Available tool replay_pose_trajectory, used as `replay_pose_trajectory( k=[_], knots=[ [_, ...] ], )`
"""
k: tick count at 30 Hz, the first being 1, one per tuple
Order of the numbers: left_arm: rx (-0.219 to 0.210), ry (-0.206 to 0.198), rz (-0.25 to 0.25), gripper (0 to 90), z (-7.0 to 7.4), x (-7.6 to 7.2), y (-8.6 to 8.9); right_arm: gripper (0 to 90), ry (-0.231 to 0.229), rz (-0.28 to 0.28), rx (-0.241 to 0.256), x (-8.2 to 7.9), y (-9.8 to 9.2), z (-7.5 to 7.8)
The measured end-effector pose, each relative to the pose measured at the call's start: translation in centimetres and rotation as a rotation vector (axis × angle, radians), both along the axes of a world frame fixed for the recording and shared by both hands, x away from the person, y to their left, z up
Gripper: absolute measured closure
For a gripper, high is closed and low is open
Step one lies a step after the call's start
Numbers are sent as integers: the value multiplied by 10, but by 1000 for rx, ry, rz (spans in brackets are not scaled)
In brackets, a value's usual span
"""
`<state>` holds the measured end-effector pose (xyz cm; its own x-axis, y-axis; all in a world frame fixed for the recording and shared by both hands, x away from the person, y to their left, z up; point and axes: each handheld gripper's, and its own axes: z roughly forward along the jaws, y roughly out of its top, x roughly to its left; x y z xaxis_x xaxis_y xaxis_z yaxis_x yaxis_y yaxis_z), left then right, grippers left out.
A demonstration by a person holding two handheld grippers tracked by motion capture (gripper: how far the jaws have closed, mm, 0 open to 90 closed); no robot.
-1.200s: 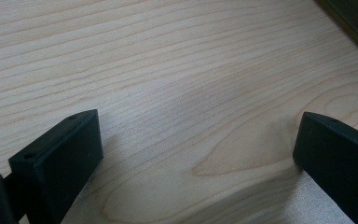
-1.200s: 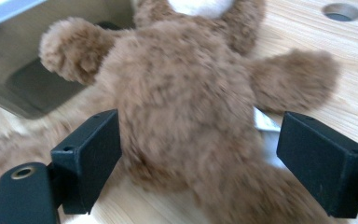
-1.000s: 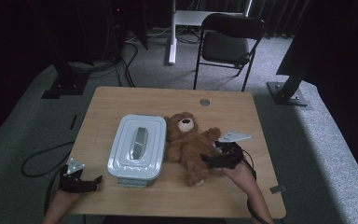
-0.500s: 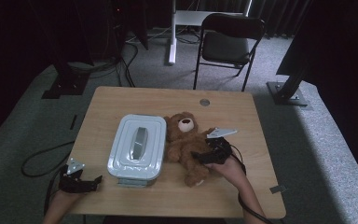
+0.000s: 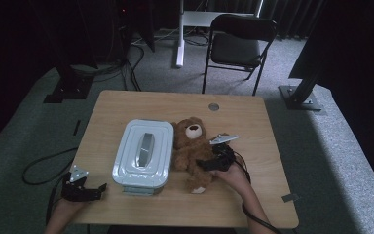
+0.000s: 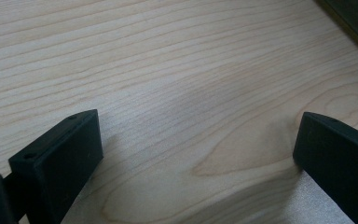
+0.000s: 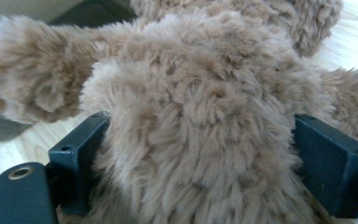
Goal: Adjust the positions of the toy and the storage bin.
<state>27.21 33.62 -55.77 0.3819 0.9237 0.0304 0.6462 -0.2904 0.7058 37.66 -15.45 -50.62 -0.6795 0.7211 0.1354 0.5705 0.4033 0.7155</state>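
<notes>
Wooden tabletop [image 5: 253,122]: my right gripper [image 7: 200,154] straddles the brown plush teddy bear [image 5: 191,148], jaws wide, unclosed. Risk: pinching fur only, slipping. Left gripper [image 6: 196,154] gapes empty.

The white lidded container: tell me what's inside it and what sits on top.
The white container has its lid on, so its contents are hidden. On top there is just the lid's grey handle. The teddy bear lies beside it on the table, not on it.
</notes>
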Motion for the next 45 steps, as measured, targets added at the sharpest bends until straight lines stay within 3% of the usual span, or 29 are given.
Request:
replay_pose_trajectory(
  k=[4, 10, 17, 23, 33, 45],
  knots=[
    [0, 0, 0, 19, 0, 0, 0, 165, 11, 15, -26, 2, 2, -1],
    [0, 0, 0, 19, 0, 0, 0, 252, 16, 19, -18, -2, 2, -2],
    [0, 0, 0, 19, 0, 0, 0, 472, -26, 10, -36, -8, 6, 2],
    [0, 0, 0, 19, 0, 0, 0, 619, -55, -18, -19, -12, 4, 9],
    [0, 0, 0, 19, 0, 0, 0, 649, -103, -106, 25, -11, -8, 22],
    [0, 0, 0, 19, 0, 0, 0, 649, -180, -268, 34, 0, -44, 44]
  ],
)
